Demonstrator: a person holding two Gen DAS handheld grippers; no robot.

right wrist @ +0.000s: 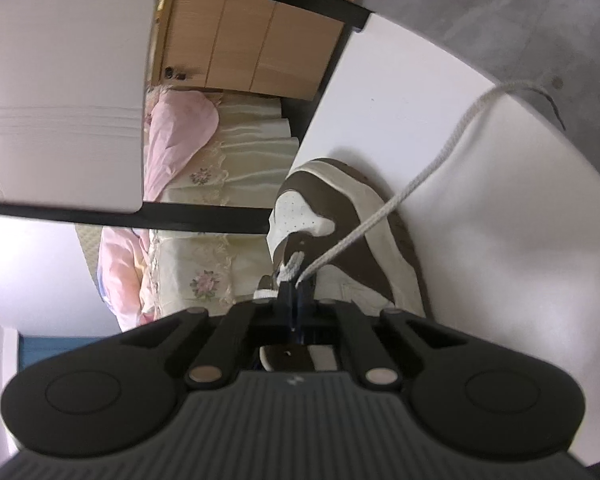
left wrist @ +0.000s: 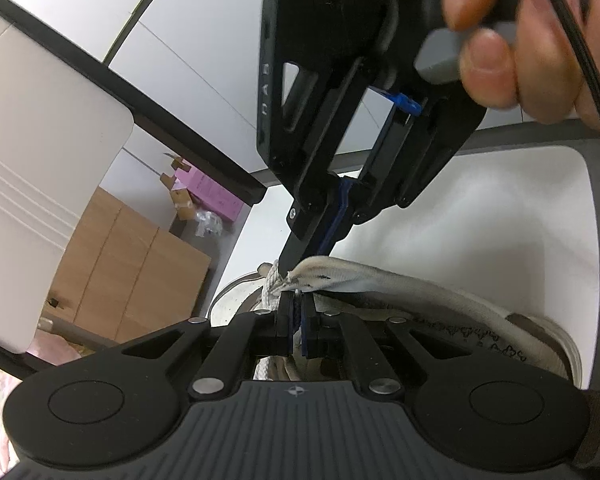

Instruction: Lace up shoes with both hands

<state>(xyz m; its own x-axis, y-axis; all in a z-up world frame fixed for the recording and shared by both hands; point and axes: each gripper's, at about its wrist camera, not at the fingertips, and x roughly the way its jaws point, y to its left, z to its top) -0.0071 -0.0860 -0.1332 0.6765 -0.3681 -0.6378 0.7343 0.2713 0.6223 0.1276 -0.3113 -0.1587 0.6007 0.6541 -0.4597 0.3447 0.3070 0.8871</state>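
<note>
The white surface carries a brown and cream shoe, which lies near the edge that faces the bed. In the left wrist view the shoe's cream collar fills the middle, dirty and marked. The left tool is closed on the collar's edge by the lace holes. The right tool, gripped by a hand, comes down from above with its fingers pinched together on the lace, which runs taut from the shoe towards the surface's far edge.
</note>
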